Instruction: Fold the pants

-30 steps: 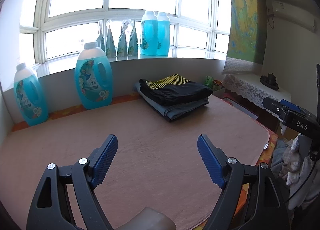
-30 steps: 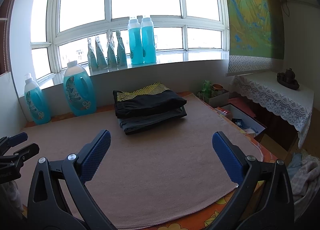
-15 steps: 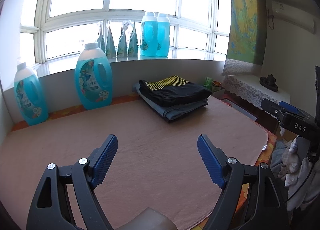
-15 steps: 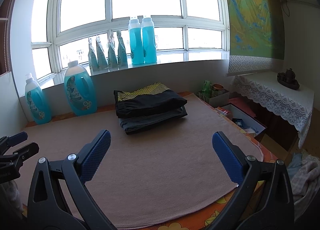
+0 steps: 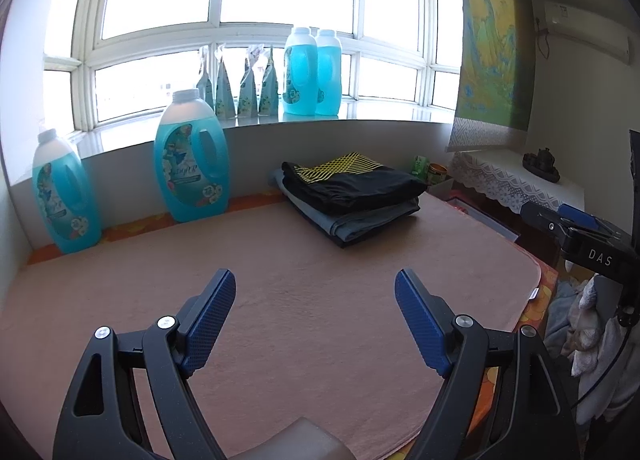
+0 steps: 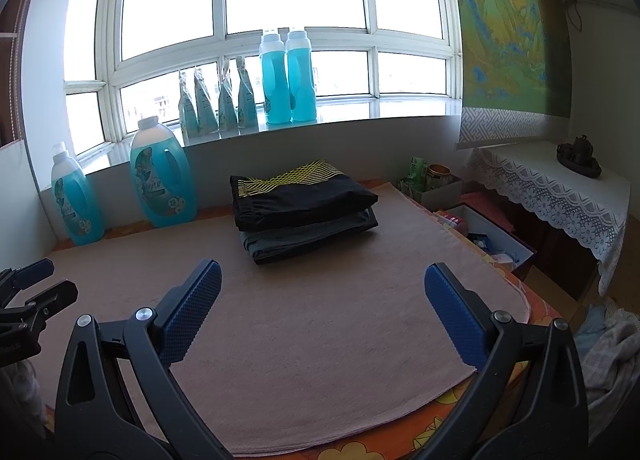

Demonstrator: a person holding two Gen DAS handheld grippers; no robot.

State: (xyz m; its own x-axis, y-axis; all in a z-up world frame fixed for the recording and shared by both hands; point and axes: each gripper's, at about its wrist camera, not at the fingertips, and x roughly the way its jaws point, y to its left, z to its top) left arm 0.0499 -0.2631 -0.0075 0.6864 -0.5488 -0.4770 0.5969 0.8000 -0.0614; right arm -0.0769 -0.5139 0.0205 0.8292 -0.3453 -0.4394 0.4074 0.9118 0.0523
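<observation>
Both tongs apart, empty: left gripper (image 5: 315, 318), right gripper (image 6: 323, 310). Folded pants (image 6: 300, 208) stacked ahead of both, well apart, on the mat (image 6: 320, 340). Soft, light, floppy; pinch at waistband or hem edge.

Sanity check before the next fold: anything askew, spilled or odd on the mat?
Nothing stands out. Folded pants sit in a neat stack at the far side of the mat; detergent bottles stand upright, no spill. Both grippers, left and right, are open and empty.
</observation>
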